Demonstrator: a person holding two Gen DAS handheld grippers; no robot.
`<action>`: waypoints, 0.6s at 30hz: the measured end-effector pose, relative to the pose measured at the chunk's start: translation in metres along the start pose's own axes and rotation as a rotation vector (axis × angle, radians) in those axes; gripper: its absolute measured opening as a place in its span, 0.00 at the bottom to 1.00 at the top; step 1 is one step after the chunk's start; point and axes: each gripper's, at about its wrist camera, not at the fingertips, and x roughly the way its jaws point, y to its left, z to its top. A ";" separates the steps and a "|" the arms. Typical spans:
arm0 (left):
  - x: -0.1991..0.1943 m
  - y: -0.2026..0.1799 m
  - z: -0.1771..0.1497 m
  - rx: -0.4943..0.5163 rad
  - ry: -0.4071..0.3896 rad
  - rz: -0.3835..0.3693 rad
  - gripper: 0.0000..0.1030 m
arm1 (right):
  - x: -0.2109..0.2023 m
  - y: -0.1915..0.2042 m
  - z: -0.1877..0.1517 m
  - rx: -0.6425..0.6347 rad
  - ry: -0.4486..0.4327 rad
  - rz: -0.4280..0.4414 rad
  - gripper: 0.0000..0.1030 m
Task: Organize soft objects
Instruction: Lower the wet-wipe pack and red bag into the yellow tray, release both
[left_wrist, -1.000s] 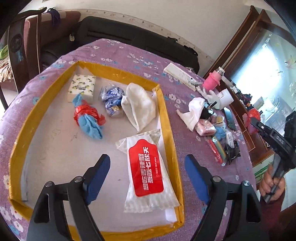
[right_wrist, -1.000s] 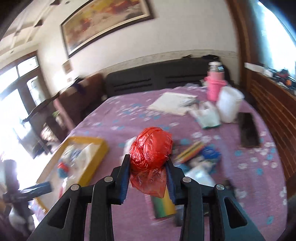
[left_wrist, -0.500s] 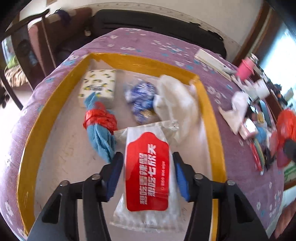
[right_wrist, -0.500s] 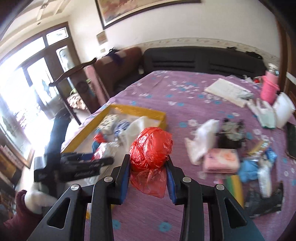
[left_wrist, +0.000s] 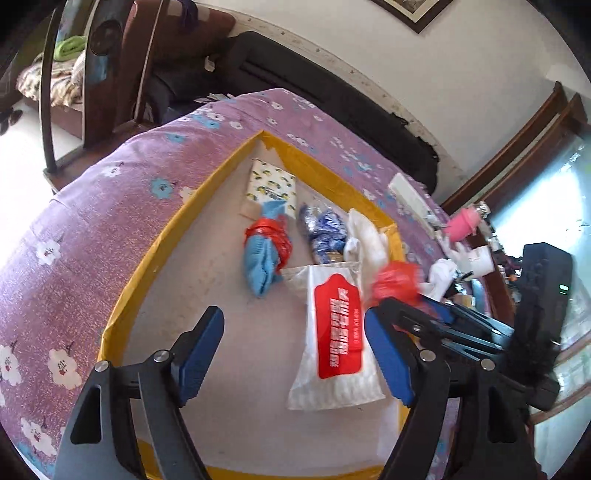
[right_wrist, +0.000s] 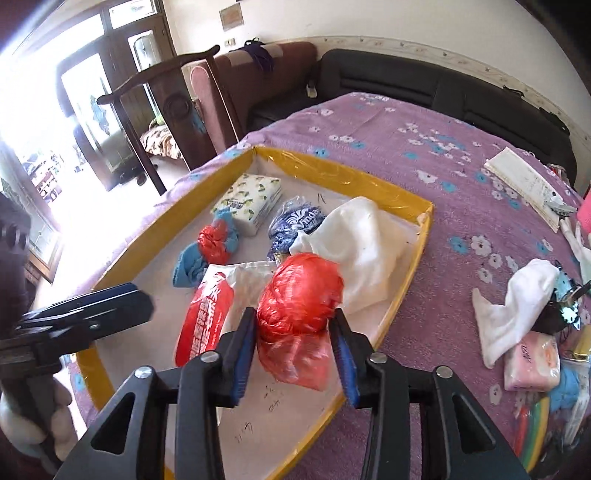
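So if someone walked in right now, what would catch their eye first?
Probably the red plastic bag bundle clamped in the right gripper, hanging above the yellow-rimmed tray. Next, the red-labelled wipes pack lying in the tray in front of the open left gripper.

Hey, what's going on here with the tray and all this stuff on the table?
A person is sorting soft items into a yellow-rimmed shallow tray on a purple flowered tablecloth. The right gripper holds a crumpled red plastic bag in its jaws, over the tray's near side. The left gripper is open and empty, above a white tissue pack with a red label lying in the tray.
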 end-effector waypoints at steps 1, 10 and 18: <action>-0.002 -0.001 -0.001 0.005 -0.001 0.000 0.75 | 0.001 -0.001 0.000 0.007 -0.002 -0.002 0.57; -0.011 -0.026 -0.010 0.078 -0.028 -0.017 0.80 | -0.063 -0.050 -0.022 0.083 -0.128 -0.083 0.72; -0.008 -0.073 -0.028 0.188 -0.005 -0.042 0.84 | -0.141 -0.177 -0.098 0.340 -0.188 -0.254 0.77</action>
